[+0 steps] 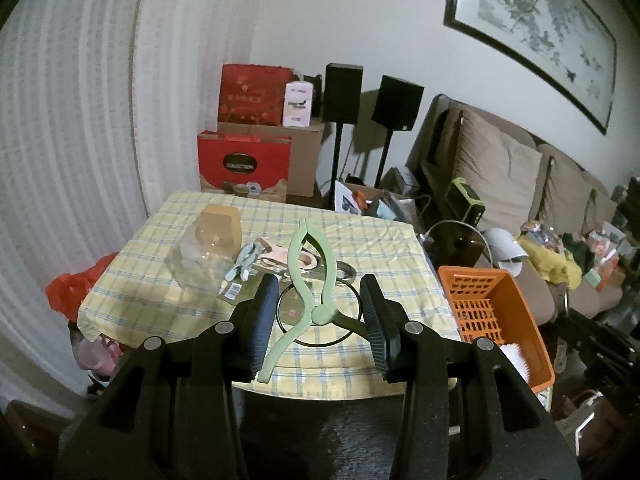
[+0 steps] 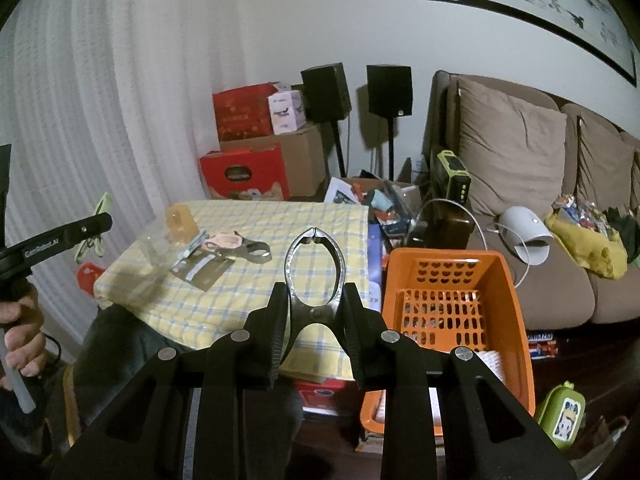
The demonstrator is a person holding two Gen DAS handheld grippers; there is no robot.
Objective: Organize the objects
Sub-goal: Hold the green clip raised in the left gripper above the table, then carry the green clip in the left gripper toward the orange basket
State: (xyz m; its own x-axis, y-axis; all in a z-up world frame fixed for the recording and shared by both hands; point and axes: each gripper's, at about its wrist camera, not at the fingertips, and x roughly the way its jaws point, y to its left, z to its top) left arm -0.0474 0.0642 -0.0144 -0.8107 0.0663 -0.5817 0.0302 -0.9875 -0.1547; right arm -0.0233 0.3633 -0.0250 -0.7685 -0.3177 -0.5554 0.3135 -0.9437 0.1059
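left gripper point(image 1: 320, 316) holds a pale green plastic scissor-style clip tool point(image 1: 308, 280), jaws part open with the tool's handles between them; only the left handle clearly runs down along the left pad and the right-hand contact is hidden, so the grip looks one-sided. risk: tool pivots or slips out and drops onto the counter point(image 1: 132, 300) clutter below, hitting the clear glass jar with tan lid point(image 1: 208, 256) or the black wire ring point(image 1: 316, 316)

right gripper point(image 2: 314, 316) has its jaws narrow, clamped on the handles of a silver metal nutcracker-type pliers point(image 2: 314, 268), pointing up and away over the counter edge. smooth metal on the pads, so it could slide or swing at the hinge; the orange perforated plastic basket point(image 2: 460, 308) sits just right of it below counter level, and a release too soon lands the pliers on the floor or the basket rim

both tools are off the counter, neither yet in the basket; other small items remain on the yellow checked cloth

writing: red cardboard gift box point(image 1: 244, 166) oval label reads "collection"; the other gripper's arm, left in the right wrist view, reads "gendrobot.ai" roughly; other box print too small to read
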